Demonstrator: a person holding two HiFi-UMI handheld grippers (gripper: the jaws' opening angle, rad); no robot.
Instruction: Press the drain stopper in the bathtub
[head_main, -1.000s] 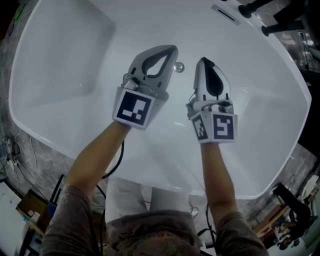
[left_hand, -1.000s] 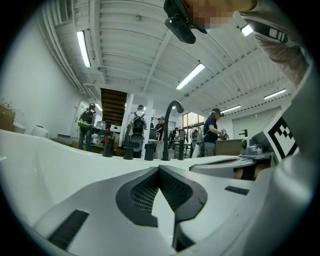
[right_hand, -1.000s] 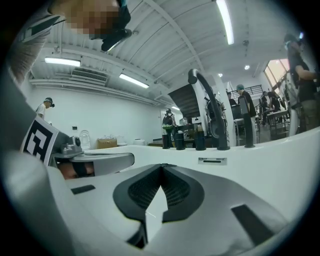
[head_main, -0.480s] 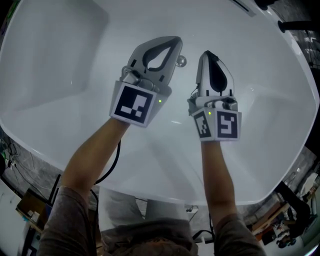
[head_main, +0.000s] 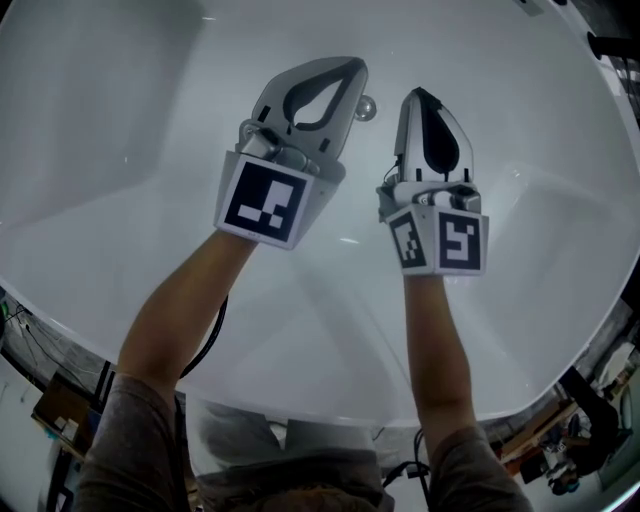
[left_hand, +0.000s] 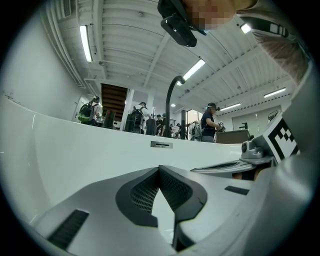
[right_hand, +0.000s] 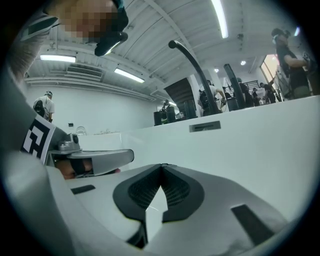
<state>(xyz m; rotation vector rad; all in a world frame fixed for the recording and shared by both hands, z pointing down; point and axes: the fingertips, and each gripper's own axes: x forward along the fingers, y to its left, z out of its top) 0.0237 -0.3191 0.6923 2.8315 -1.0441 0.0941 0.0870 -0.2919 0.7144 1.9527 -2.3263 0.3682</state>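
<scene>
A small round chrome drain stopper (head_main: 366, 108) sits on the floor of the white bathtub (head_main: 120, 130) in the head view. My left gripper (head_main: 352, 66) is shut and empty, its tips just left of and slightly beyond the stopper. My right gripper (head_main: 415, 97) is also shut and empty, its tips a short way right of the stopper. Both hang over the tub floor. In the left gripper view the shut left gripper (left_hand: 160, 167) faces the tub's far wall. The right gripper (right_hand: 161, 165) meets the same wall in its own view. Neither gripper view shows the stopper.
An overflow slot (left_hand: 161, 145) is set in the far tub wall, overflow slot (right_hand: 205, 127), with a black curved faucet (left_hand: 170, 102) behind the rim, faucet (right_hand: 195, 65). People stand in the room beyond. The tub rim (head_main: 300, 425) curves along the near side, with clutter outside it.
The head camera has moved closer and forward over the tub. Both grippers have gone slightly deeper towards the stopper and remain shut.
</scene>
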